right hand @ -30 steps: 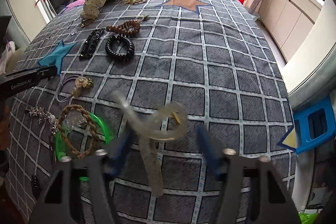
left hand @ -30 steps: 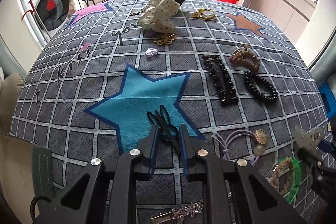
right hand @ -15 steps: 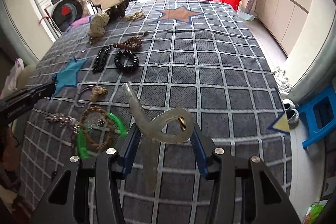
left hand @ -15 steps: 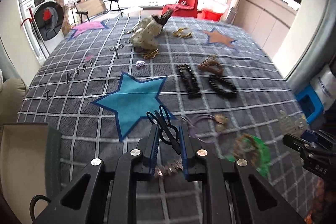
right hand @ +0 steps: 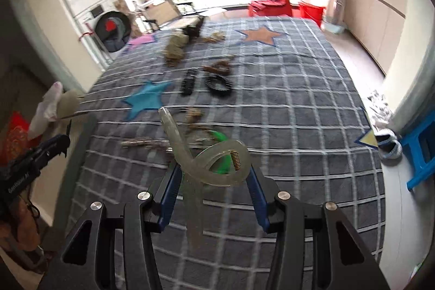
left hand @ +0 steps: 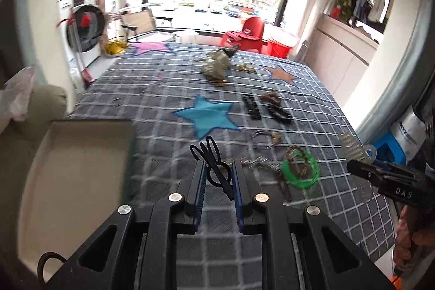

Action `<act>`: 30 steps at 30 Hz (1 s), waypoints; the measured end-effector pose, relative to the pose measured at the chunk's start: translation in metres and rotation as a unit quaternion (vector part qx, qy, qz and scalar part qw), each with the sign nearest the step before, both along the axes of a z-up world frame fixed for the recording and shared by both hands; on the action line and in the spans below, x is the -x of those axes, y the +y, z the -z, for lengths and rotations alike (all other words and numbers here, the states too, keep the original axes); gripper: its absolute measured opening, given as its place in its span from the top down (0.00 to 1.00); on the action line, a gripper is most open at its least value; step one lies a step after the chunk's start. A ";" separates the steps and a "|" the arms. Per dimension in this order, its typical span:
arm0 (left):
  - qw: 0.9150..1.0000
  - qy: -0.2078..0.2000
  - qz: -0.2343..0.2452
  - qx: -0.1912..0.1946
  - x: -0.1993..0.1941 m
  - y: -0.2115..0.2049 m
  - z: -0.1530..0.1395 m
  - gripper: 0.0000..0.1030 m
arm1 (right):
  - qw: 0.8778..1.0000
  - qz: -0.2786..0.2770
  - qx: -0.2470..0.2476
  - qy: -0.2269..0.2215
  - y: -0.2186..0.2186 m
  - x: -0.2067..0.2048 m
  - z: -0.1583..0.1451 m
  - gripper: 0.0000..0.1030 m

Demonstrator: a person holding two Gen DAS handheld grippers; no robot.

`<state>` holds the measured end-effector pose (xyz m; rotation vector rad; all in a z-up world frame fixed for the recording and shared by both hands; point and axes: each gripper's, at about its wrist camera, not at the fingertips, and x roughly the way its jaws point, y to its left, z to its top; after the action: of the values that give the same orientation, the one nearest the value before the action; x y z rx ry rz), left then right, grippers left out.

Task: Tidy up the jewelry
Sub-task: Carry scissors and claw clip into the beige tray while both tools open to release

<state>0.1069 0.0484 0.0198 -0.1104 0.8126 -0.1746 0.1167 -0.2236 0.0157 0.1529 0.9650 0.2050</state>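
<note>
Translucent plastic claw clip (right hand: 214, 165), metal spring (right hand: 235, 160); matt cloth bedspread (right hand: 293, 105).

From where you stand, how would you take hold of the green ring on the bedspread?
Take the green ring by its near right rim, coming straight down with the tool's fingers astride the band. It lies flat, so only the thin edge offers a grip, and a braided loop overlaps its far left part. Both tools are already holding clips.

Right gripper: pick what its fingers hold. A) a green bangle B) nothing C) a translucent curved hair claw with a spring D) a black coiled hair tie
C: the right gripper has both fingers closed on the translucent curved hair claw, its spring showing.
</note>
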 end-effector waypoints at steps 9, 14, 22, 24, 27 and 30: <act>0.996 -0.004 -0.080 -0.028 0.052 0.091 0.010 0.80 | 0.994 -0.105 -0.024 -0.015 0.109 0.016 -0.020 0.49; 0.992 0.017 -0.120 -0.043 0.065 0.138 0.032 0.80 | 0.985 -0.170 -0.034 -0.005 0.181 0.021 -0.014 0.49; 0.986 0.051 -0.148 -0.050 0.069 0.182 0.067 0.80 | 0.966 -0.255 -0.024 0.024 0.286 0.021 0.007 0.49; 0.985 0.060 -0.150 -0.052 0.067 0.190 0.075 0.80 | 0.963 -0.267 -0.019 0.036 0.304 0.021 0.015 0.49; 0.985 0.073 -0.150 -0.051 0.065 0.197 0.088 0.80 | 0.959 -0.277 -0.007 0.058 0.325 0.016 0.030 0.49; 0.984 0.082 -0.149 -0.047 0.060 0.204 0.096 0.80 | 0.958 -0.276 0.010 0.075 0.340 0.009 0.046 0.49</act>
<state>0.0472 0.2523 -0.0761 -0.1573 0.9569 0.1582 0.1080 0.1163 -0.0302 -0.1271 1.1452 0.7046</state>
